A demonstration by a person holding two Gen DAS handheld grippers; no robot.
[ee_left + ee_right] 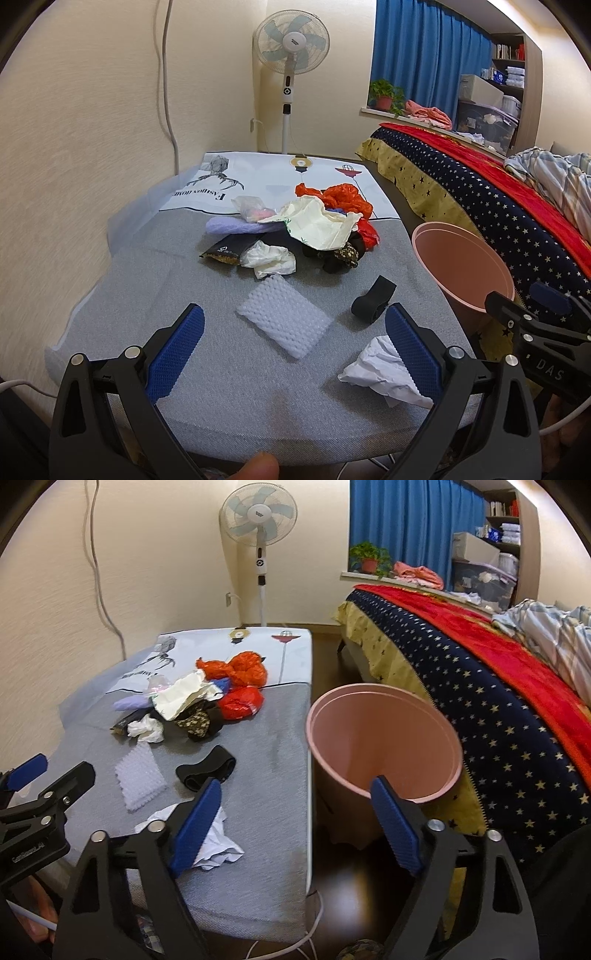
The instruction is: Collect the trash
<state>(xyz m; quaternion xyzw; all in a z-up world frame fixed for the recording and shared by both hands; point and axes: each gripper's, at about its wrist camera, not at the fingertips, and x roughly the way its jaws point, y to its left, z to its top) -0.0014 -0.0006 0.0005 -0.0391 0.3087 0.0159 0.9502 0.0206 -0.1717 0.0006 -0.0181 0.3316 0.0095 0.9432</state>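
Crumpled white paper (pixel 384 373) is seen just beside the left gripper's (pixel 293 332) wide, empty fingers; the right gripper's (pixel 295 812) fingers are spread before the pink bin (pixel 384 738).

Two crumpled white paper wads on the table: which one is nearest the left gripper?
The crumpled white paper wad beside the left gripper; the other white wad lies farther off, against the trash pile.

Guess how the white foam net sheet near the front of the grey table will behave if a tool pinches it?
The white foam net sheet looks thin and open-meshed, so it is probably very light and may slide on the grey table if pushed. It lies flat and unfolded, which suggests some springiness; it will likely squash between the pads and droop when lifted by one edge.
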